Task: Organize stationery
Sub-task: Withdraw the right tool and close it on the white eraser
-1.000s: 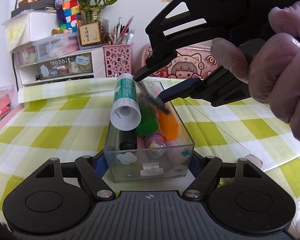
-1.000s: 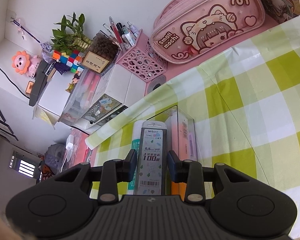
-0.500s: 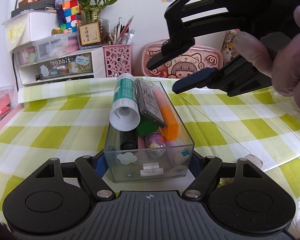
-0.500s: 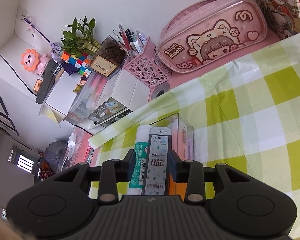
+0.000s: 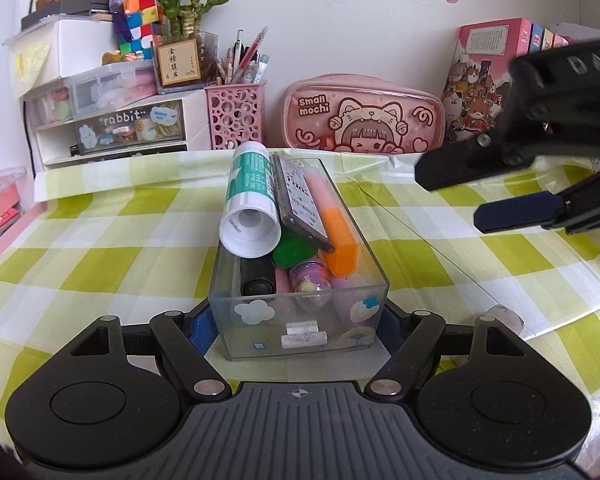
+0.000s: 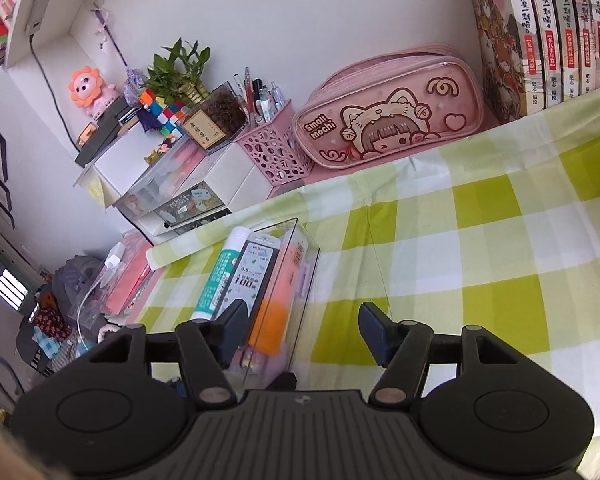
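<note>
At frame centre, the left gripper (image 5: 298, 322) clamps the rigid, slippery clear box (image 5: 300, 320) by its side walls; the right gripper (image 6: 300, 330) jaws are opening, empty.

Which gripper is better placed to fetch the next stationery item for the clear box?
Right. The right gripper is empty, its jaws opening, off to the side of the clear box. The left gripper is shut on the box, steadying it.
</note>
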The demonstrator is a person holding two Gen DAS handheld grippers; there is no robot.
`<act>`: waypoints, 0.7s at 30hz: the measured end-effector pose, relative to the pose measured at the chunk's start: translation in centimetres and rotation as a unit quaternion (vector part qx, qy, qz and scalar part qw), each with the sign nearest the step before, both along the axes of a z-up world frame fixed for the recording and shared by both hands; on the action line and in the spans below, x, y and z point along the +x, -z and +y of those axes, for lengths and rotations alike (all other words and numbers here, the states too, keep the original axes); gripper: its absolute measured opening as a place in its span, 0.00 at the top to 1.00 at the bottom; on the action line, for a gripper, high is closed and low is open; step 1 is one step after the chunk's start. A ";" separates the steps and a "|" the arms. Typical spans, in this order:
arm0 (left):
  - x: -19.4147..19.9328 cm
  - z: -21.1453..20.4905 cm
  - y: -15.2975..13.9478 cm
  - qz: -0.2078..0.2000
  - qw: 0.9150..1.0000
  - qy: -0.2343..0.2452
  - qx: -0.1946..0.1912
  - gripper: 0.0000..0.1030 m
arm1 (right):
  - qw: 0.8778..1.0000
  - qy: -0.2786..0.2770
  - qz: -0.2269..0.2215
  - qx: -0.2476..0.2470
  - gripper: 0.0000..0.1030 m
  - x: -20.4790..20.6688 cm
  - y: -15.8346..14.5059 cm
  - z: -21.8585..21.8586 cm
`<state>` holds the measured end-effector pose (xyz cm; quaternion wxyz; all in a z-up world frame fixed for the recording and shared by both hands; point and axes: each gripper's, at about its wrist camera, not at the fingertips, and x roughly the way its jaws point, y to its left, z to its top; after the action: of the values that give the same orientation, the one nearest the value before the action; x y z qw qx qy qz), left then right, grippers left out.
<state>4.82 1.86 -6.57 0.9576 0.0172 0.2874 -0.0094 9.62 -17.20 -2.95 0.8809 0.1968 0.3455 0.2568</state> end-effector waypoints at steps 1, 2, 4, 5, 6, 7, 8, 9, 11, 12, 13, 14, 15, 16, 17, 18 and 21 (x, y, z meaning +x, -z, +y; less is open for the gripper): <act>-0.1 0.1 0.0 0.002 1.000 0.001 -0.003 0.27 | 1.000 0.001 -0.013 -0.015 0.36 -0.7 0.0 -0.1; -0.2 0.1 0.0 0.002 1.000 0.002 -0.006 0.27 | 0.999 0.003 -0.033 -0.030 0.36 -1.6 0.0 -0.2; -0.6 0.2 0.0 -0.004 1.000 0.002 -0.008 0.27 | 0.996 0.003 -0.071 -0.059 0.36 -3.2 0.0 -0.4; -0.7 0.2 0.0 -0.005 1.000 0.002 -0.007 0.27 | 0.993 -0.001 -0.089 -0.073 0.36 -4.1 0.1 -0.6; -0.7 0.1 0.0 -0.006 1.000 0.001 -0.008 0.28 | 0.992 -0.006 -0.097 -0.080 0.36 -4.6 0.1 -0.7; -0.8 0.1 0.0 -0.007 1.000 -0.001 -0.008 0.28 | 0.991 -0.013 -0.105 -0.087 0.36 -5.2 0.3 -0.8; -0.9 0.0 0.1 -0.007 1.000 -0.003 -0.009 0.28 | 0.989 -0.021 -0.110 -0.092 0.36 -5.7 0.5 -1.0; -0.9 0.0 0.1 -0.008 1.000 -0.004 -0.009 0.28 | 0.988 -0.030 -0.114 -0.098 0.36 -6.2 0.7 -1.1; -1.0 0.0 0.1 -0.011 1.000 -0.006 -0.011 0.28 | 0.985 -0.049 -0.120 -0.112 0.36 -6.9 1.2 -1.0; -1.1 0.0 0.1 -0.011 1.000 -0.007 -0.012 0.28 | 0.983 -0.057 -0.121 -0.122 0.36 -7.2 1.4 -0.8; -1.0 0.1 0.1 -0.012 1.000 -0.008 -0.016 0.28 | 0.982 -0.062 -0.123 -0.130 0.36 -7.5 1.7 -0.7; -1.0 0.2 0.1 -0.013 1.000 -0.008 -0.018 0.28 | 0.980 -0.066 -0.124 -0.138 0.36 -7.7 1.9 -0.4; -1.1 0.2 0.1 -0.014 1.000 -0.007 -0.020 0.28 | 0.979 -0.071 -0.123 -0.145 0.36 -7.8 2.2 -0.2; -1.1 0.4 0.1 -0.015 1.000 -0.006 -0.026 0.28 | 0.978 -0.074 -0.122 -0.152 0.36 -7.8 2.5 0.0; -1.2 0.6 0.1 -0.017 0.999 -0.003 -0.033 0.28 | 0.976 -0.076 -0.120 -0.163 0.36 -7.8 2.8 0.4; -1.2 0.8 0.2 -0.019 0.999 -0.001 -0.036 0.27 | 0.975 -0.075 -0.118 -0.173 0.36 -7.7 3.0 0.6; -1.2 0.6 0.2 -0.020 0.999 -0.001 -0.033 0.27 | 0.972 -0.076 -0.114 -0.192 0.36 -7.5 3.6 1.4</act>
<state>3.62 2.50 -6.73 0.9633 -0.0149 0.2674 -0.0173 2.14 -15.78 -6.53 0.9137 -0.0337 0.2997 0.2723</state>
